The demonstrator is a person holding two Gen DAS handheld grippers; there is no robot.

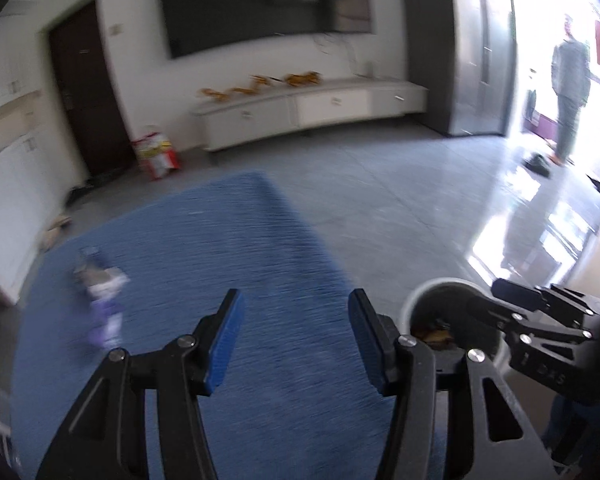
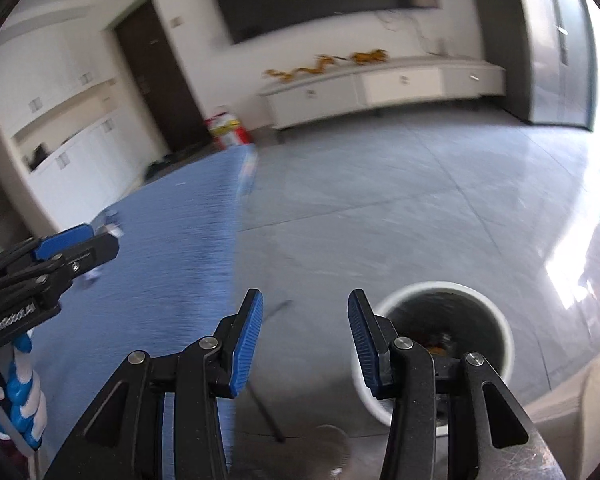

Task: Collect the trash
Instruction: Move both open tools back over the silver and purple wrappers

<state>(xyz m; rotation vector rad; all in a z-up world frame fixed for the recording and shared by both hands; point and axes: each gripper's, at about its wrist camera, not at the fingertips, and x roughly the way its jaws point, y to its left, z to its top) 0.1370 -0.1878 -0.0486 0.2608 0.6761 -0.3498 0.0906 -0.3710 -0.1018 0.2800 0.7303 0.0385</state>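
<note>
A crumpled purple-and-white wrapper (image 1: pixel 102 300) lies on the blue rug (image 1: pixel 260 260), to the left of and beyond my left gripper (image 1: pixel 296 320). That gripper hovers open over the rug with nothing between its blue pads. A white round bin (image 1: pixel 414 300) stands on the grey floor by the rug's right edge, with brown scraps (image 1: pixel 436 334) inside. My right gripper (image 2: pixel 304 320) is open and empty, just left of the bin (image 2: pixel 440 286), with the scraps (image 2: pixel 440 344) showing past its right finger. Each gripper shows in the other's view: the right gripper (image 1: pixel 496 298) over the bin, the left gripper (image 2: pixel 100 242) over the rug (image 2: pixel 172 260).
A long white TV cabinet (image 1: pixel 312 108) stands along the far wall under a dark screen. A red-and-yellow bag (image 1: pixel 156 154) sits by the brown door. White cupboards (image 1: pixel 4 184) line the left. A person (image 1: pixel 570 88) stands in the bright doorway at the right.
</note>
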